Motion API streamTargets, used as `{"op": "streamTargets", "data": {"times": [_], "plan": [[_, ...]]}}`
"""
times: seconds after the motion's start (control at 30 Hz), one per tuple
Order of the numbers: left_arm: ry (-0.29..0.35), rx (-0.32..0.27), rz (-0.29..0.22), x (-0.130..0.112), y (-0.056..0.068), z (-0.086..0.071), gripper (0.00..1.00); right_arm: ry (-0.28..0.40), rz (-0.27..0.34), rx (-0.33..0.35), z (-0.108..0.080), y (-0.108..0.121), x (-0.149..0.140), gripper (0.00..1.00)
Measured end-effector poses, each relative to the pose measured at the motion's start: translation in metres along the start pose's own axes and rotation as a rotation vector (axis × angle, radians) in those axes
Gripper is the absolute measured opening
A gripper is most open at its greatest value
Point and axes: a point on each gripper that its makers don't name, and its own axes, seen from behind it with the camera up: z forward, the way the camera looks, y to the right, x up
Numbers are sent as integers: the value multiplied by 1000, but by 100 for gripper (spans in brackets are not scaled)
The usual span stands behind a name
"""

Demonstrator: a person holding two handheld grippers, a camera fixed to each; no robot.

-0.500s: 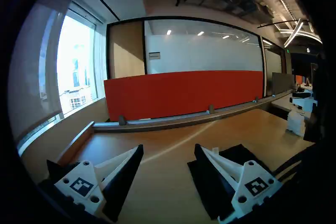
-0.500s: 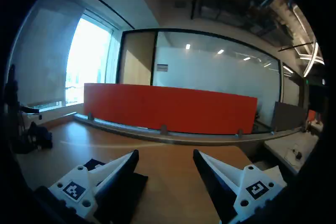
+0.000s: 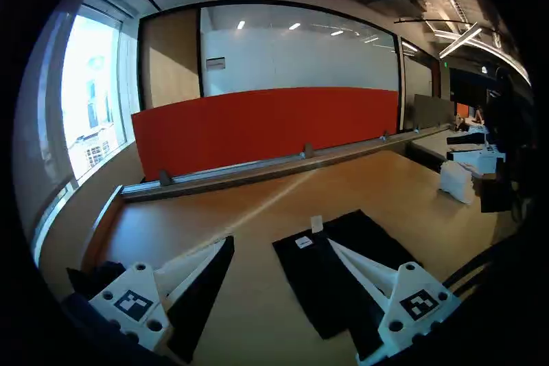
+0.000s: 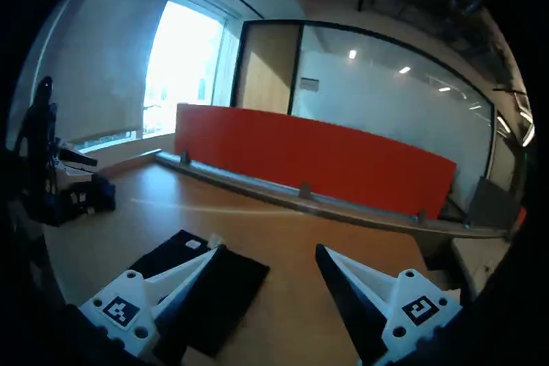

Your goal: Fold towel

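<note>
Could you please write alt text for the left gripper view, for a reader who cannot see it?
A black towel lies flat on a wooden table, just ahead of the open left gripper, whose fingers stand apart and hold nothing. A red divider runs along the table's far edge, with a bright window to the left.

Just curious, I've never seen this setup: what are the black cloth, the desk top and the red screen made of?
Black cloth: soft matte fabric, likely a towel; small white tags at its edge. Desk top: smooth wood or wood-look laminate, with a light streak reflected. Red screen: flat, matte; fabric or painted board, can't tell.
</note>
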Motion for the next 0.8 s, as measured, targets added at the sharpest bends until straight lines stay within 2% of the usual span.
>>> {"op": "streamTargets", "data": {"times": [0.4, 0.8], "plan": [[-131, -105, 64, -49, 29, 7, 90, -142, -30, 138, 6, -34, -52, 100], [-231, -158, 98, -112, 51, 17, 90, -233, -67, 208, 13, -60, -111, 100]]}}
